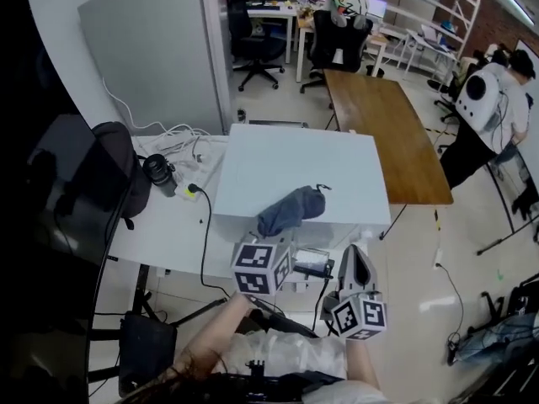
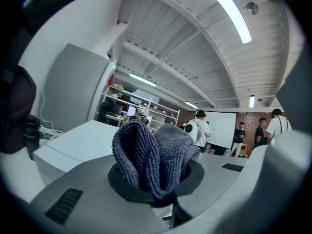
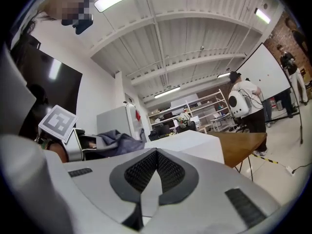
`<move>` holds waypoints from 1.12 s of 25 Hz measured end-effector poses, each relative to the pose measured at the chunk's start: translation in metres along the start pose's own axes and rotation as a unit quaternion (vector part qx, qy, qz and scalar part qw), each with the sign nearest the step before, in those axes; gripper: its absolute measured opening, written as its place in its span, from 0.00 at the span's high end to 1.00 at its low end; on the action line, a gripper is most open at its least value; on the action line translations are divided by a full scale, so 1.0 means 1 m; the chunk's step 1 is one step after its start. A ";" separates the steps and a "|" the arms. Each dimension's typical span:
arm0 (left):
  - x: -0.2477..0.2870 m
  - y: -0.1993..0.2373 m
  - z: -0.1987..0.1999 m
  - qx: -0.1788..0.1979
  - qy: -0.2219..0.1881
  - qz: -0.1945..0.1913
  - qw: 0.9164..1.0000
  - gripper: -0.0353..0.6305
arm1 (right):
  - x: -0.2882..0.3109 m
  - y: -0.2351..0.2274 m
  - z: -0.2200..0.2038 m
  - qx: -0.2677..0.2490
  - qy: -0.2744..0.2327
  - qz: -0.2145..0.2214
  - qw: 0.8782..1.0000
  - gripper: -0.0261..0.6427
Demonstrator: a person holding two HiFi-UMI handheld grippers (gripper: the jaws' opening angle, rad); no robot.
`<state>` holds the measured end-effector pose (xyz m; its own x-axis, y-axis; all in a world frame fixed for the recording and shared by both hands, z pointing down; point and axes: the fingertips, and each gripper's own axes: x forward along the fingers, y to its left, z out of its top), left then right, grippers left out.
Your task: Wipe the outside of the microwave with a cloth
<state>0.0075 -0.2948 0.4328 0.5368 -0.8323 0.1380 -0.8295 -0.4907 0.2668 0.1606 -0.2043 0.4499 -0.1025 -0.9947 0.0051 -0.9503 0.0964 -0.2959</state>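
The left gripper [image 2: 156, 182] has its jaws clamped on a grey-blue knitted cloth [image 2: 153, 152], whose folds bulge up out of the black pads; in the head view this gripper [image 1: 271, 232] reaches up to the near top edge of the white microwave [image 1: 295, 167], and the cloth [image 1: 290, 210] lies just ahead of its tips on the microwave's top, close to the front edge. Just to its right, the right gripper [image 1: 355, 255] is held in front of the microwave, below the top; in its own view the right gripper [image 3: 156, 172] has its jaws closed together with nothing between them; the microwave [image 3: 195, 143] stands ahead of it, and the cloth [image 3: 119, 143] shows to its left. Left of the left gripper, a white table [image 1: 168, 234] bears the microwave, a black cable [image 1: 205, 225] and a black bag [image 1: 118, 171]; beyond the microwave's far right corner stretches a wooden table [image 1: 383, 133]; farther off to the right a person [image 1: 484, 99] wears a white backpack.
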 end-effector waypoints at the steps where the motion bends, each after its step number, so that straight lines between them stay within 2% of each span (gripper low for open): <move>1: -0.011 0.019 0.002 0.002 -0.004 0.023 1.000 0.88 | 0.004 0.006 -0.002 0.001 0.002 0.010 1.000 0.94; 5: -0.051 0.090 0.005 0.017 -0.010 0.115 0.993 0.88 | 0.015 0.025 -0.008 0.002 0.012 0.044 0.999 0.94; 10: -0.096 0.155 0.018 0.018 -0.037 0.217 0.975 0.88 | 0.021 0.036 -0.009 0.002 0.013 0.064 0.998 0.94; 12: -0.104 0.171 0.018 0.015 -0.040 0.239 0.970 0.88 | 0.022 0.037 -0.010 0.003 0.012 0.065 0.998 0.94; 14: -0.106 0.174 0.018 -0.001 -0.043 0.238 0.970 0.88 | 0.022 0.036 -0.010 0.003 0.012 0.061 0.998 0.94; 17: -0.091 0.143 0.032 -0.030 -0.063 0.189 0.980 0.88 | 0.019 0.029 -0.009 0.003 0.011 0.050 0.999 0.94; 20: -0.045 0.080 0.054 -0.038 -0.078 0.090 0.992 0.88 | 0.014 0.017 -0.008 0.002 0.008 0.031 0.999 0.94; 22: -0.007 0.034 0.061 -0.034 -0.074 0.020 0.996 0.88 | 0.010 0.008 -0.007 0.003 0.004 0.016 1.000 0.94; 25: 0.045 -0.039 0.060 -0.017 -0.055 -0.076 0.995 0.88 | 0.001 -0.009 -0.003 0.003 -0.003 -0.010 1.000 0.94; 28: 0.090 -0.105 0.046 -0.004 -0.017 -0.148 0.989 0.88 | -0.011 -0.030 0.003 0.003 -0.011 -0.042 0.999 0.94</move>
<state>0.1359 -0.3294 0.3736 0.7505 -0.6606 0.0196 -0.6350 -0.7126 0.2984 0.1910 -0.1966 0.4553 -0.0152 -0.9998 0.0092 -0.9535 0.0117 -0.3011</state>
